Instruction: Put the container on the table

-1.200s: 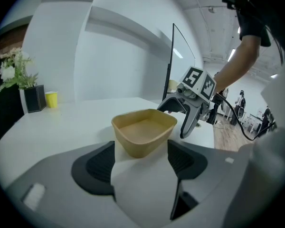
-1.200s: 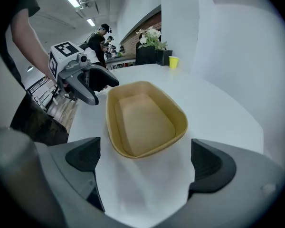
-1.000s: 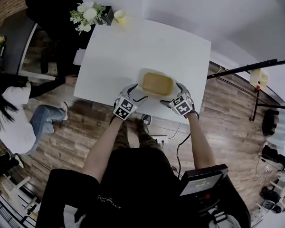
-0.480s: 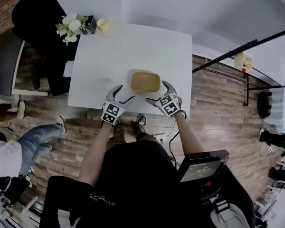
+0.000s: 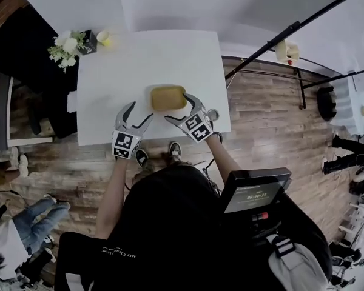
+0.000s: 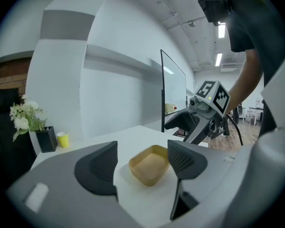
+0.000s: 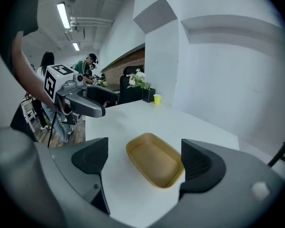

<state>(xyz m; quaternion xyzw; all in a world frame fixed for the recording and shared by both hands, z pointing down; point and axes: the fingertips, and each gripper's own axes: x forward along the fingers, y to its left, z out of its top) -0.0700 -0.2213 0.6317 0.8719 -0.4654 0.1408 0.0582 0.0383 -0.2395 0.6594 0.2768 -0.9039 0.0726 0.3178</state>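
Note:
A shallow tan container [image 5: 168, 97] sits flat on the white table [image 5: 145, 59] near its front edge, with nothing touching it. My left gripper [image 5: 138, 114] hovers just in front of and to the left of it, jaws wide apart and empty. On the other side my right gripper [image 5: 182, 109] hangs off the container's front right corner; its jaws are closing with nothing between the pads. In the left gripper view the container [image 6: 149, 165] lies on the table beyond the jaws, with the right gripper [image 6: 194, 122] above it. In the right gripper view the container [image 7: 156, 160] rests below and ahead.
A black vase of white flowers [image 5: 67, 46] and a small yellow cup [image 5: 103, 39] stand at the table's far left corner. A black pole on a stand [image 5: 273, 38] crosses the wooden floor at the right. People stand at the left.
Both grippers have let go of the container's sides, pulled back toward me and risen. The container stays where it was on the table.

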